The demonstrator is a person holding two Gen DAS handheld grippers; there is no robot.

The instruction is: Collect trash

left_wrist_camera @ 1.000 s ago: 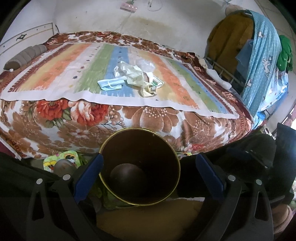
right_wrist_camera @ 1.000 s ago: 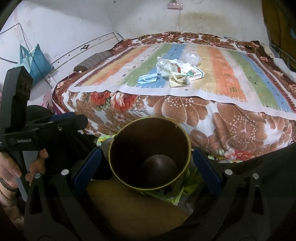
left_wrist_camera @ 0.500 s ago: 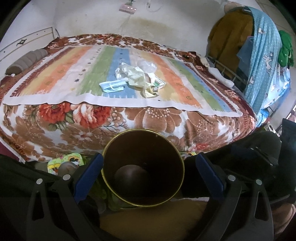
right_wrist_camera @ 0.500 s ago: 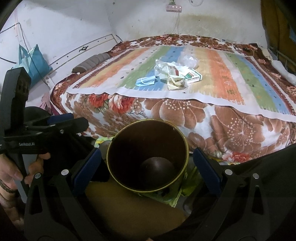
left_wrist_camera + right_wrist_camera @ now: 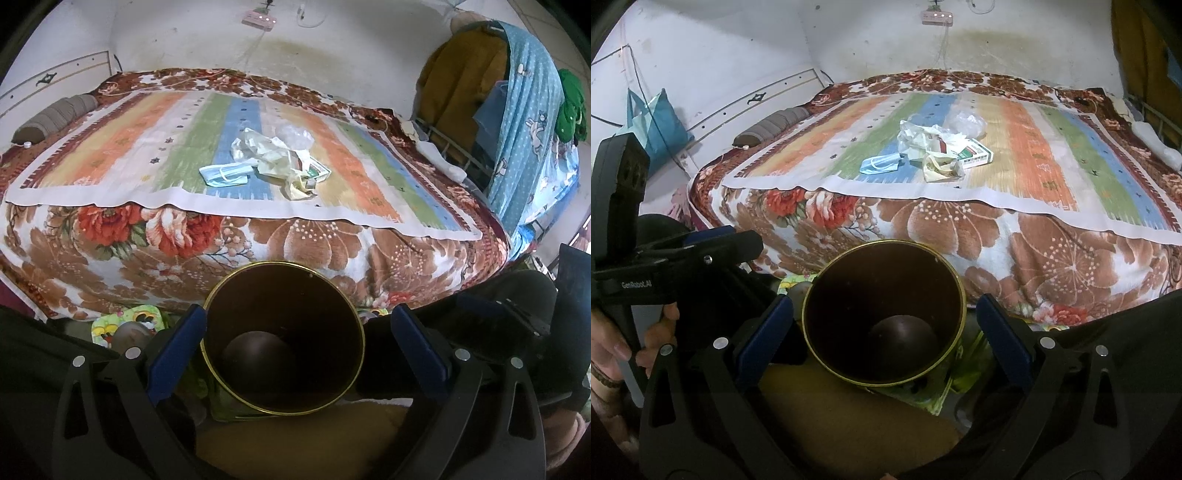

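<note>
Both cameras have tilted up a little since a second ago, bringing more of the wall into view. The left gripper [image 5: 291,345] and right gripper [image 5: 884,332] hang spread wide and empty above a dark bin [image 5: 884,317] on the floor beside the bed [image 5: 314,251]. The trash, a face mask [image 5: 881,165], crumpled wrappers [image 5: 269,155] and a small box [image 5: 975,157], lies heaped mid-bed on a striped mat [image 5: 1034,173].

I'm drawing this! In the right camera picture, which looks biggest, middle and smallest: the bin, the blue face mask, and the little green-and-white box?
1. Bin, by far, though it's closest to the camera.
2. Blue face mask.
3. Green-and-white box, but mask and box look nearly alike, so that order is unsure.
</note>
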